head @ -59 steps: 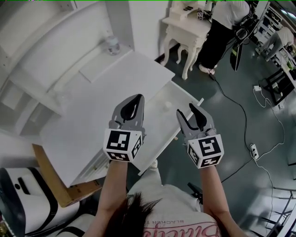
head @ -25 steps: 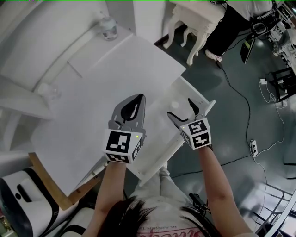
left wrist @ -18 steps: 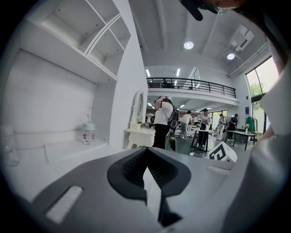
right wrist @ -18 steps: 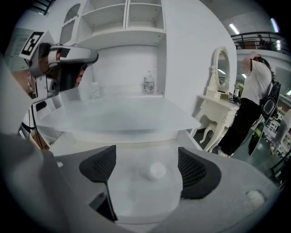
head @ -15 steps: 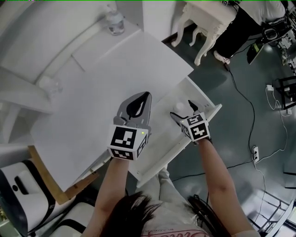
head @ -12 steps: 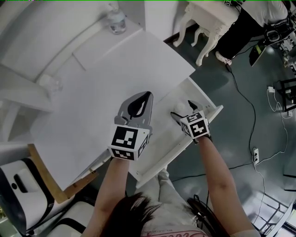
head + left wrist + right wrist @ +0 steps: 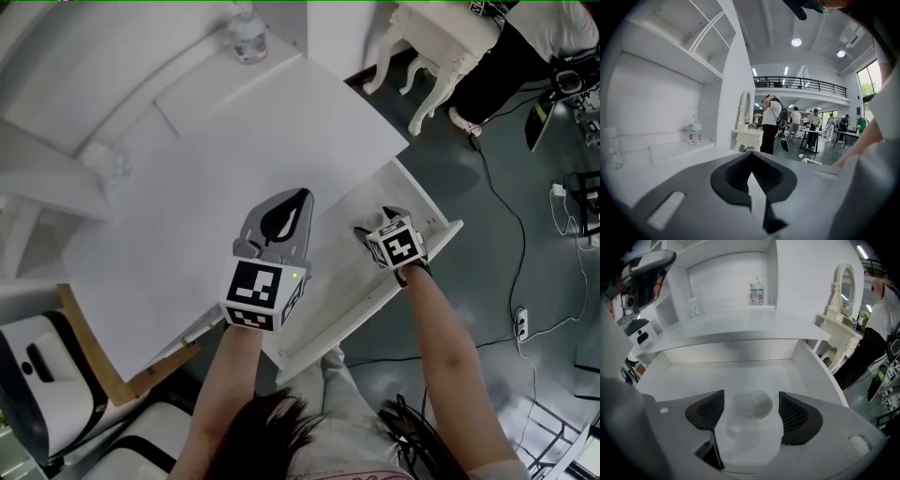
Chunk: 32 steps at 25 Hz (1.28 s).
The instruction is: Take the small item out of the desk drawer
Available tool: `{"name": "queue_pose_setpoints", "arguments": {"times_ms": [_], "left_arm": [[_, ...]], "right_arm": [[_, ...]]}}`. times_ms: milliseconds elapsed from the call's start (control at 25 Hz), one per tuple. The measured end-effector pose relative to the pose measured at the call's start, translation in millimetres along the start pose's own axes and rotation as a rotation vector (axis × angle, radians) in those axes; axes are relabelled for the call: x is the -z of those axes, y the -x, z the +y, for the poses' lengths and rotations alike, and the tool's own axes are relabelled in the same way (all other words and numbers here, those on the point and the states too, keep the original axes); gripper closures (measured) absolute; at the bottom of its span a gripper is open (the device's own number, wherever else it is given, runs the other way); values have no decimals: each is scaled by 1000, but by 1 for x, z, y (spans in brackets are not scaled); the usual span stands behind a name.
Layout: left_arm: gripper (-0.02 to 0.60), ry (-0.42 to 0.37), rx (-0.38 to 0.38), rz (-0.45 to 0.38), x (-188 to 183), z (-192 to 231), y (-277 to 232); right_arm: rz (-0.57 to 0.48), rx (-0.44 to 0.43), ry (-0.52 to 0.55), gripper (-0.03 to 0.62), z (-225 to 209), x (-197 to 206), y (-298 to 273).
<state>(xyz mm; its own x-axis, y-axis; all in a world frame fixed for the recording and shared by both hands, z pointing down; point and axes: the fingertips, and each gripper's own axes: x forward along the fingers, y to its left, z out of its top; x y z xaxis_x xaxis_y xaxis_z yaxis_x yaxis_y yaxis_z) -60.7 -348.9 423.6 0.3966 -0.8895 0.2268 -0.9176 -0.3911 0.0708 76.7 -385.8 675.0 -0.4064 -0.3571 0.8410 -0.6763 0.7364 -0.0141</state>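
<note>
The white desk [image 7: 187, 216] has its drawer [image 7: 439, 240] pulled out at the right. My right gripper [image 7: 373, 223] points steeply down into it and covers the item in the head view. In the right gripper view a small round white item [image 7: 757, 404] lies on the drawer floor [image 7: 717, 373] between the jaws of the right gripper [image 7: 751, 401]. Those jaws have just been closing, and a gap still shows on each side of the item, so the gripper is open. My left gripper [image 7: 298, 199] hovers over the desk top, shut and empty; its tips meet in the left gripper view [image 7: 751, 153].
A small bottle [image 7: 247, 37] and a glass jar [image 7: 105, 161] stand at the back of the desk under shelves. An ornate white table [image 7: 441, 37] and a standing person [image 7: 506, 66] are beyond the drawer. Cables [image 7: 520, 244] run over the dark floor. Cardboard [image 7: 94, 366] leans by the desk.
My right gripper has sunk into the drawer and tipped further down, coming to straddle the white item. Its jaws have narrowed. The left gripper has hardly moved.
</note>
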Motion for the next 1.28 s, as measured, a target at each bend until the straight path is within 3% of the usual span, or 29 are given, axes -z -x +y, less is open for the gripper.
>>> {"name": "queue_pose_setpoints", "arguments": {"times_ms": [320, 480, 1280], "left_arm": [[566, -7, -21, 2, 3, 7, 5], [566, -3, -36, 5, 5, 12, 6], [566, -11, -48, -18, -13, 1, 11]], "right_arm": [[48, 1, -1, 277, -10, 7, -22], [65, 30, -3, 410, -13, 9, -25], [73, -1, 52, 419, -4, 7, -3]]}}
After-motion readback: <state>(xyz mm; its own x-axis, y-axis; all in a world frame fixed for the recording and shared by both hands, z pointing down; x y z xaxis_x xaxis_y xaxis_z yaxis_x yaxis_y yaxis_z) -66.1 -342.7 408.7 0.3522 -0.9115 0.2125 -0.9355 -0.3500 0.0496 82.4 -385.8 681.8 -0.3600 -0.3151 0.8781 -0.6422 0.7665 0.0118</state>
